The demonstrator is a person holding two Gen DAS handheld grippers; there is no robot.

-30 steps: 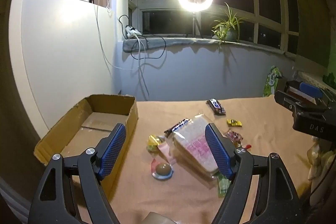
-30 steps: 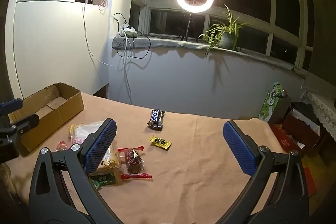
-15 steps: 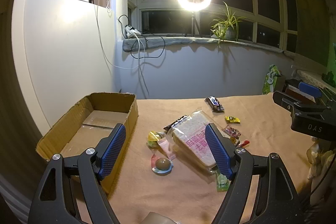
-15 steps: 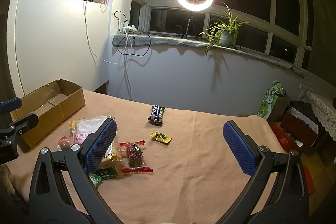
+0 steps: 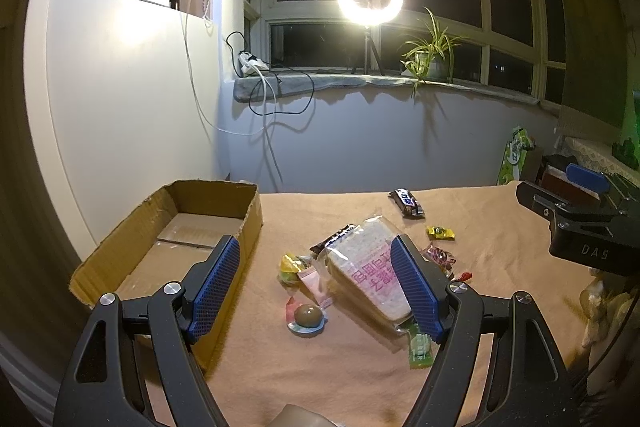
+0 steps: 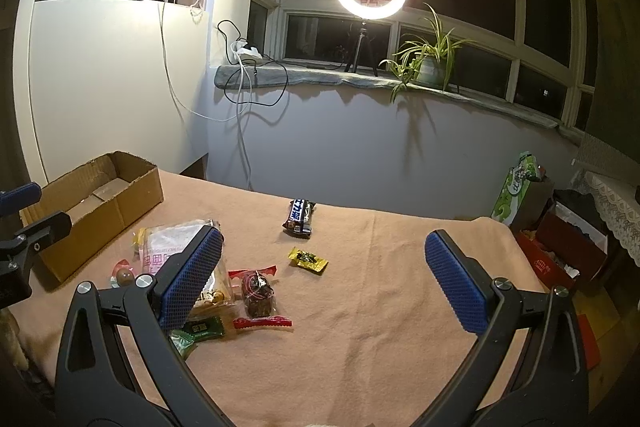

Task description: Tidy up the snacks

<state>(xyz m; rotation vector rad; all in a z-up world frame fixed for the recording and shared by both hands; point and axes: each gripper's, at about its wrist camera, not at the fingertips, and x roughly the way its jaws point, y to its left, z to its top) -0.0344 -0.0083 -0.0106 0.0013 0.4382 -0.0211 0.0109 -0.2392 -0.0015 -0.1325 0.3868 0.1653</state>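
Counting along the surface (image 6: pixel 360 367), I found one cardboard box (image 5: pixel 168 227) at its left edge, one bread bag (image 5: pixel 360 267) mid-surface, one chocolate bar (image 6: pixel 300 217) near the far edge and one yellow candy (image 6: pixel 308 259) just before it. My left tongs (image 5: pixel 316 287) and right tongs (image 6: pixel 324 275) hovered level, both released, grasping nothing.

A peach-tan cloth (image 6: pixel 360 327) covers the table, beside a plain brown cardboard box (image 5: pixel 160 227). The bread bag (image 5: pixel 372 267) is clear with pink lettering — the chocolate bar (image 6: pixel 299 217) dark brown with a blue-and-white label. One candy (image 6: pixel 308 259) is yellow with black print, and both grippers' pads (image 6: pixel 192 279) are blue, cross-hatched.
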